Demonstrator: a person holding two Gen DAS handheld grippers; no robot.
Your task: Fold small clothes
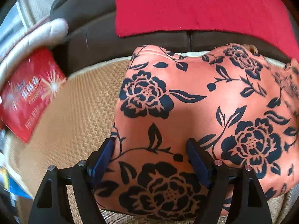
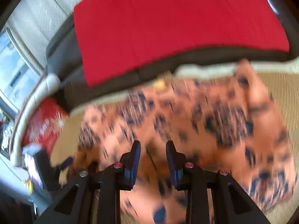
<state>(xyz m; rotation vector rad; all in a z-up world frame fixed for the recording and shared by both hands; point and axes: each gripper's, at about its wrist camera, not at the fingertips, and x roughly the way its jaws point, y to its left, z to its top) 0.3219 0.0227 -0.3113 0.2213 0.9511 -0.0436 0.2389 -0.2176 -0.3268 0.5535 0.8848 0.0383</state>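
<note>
Roughly midway: your floral garment (image 1: 196, 100) lies on the woven mat (image 1: 74, 115), looking doubled over but bulging, not flat. Left claw (image 1: 149, 149) stands wide above it, empty. Right claw (image 2: 153, 149) narrow, apparently empty; view blurred. Further folds and smoothing remain.

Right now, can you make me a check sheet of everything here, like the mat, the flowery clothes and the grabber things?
Surface: woven tan mat, pale edging at the far side.
Job's things: salmon garment with dark flowers lying spread on the mat; blurred in the right wrist view.
Clutter: red printed packet at the mat's left edge; red cloth draped on the dark sofa.
Grippers: left hand-held gripper wide open over the garment's near part; right hand-held gripper narrower, a gap showing, nothing seen pinched.
Cables: nothing seen.
Surroundings: window, pale curtain.
</note>
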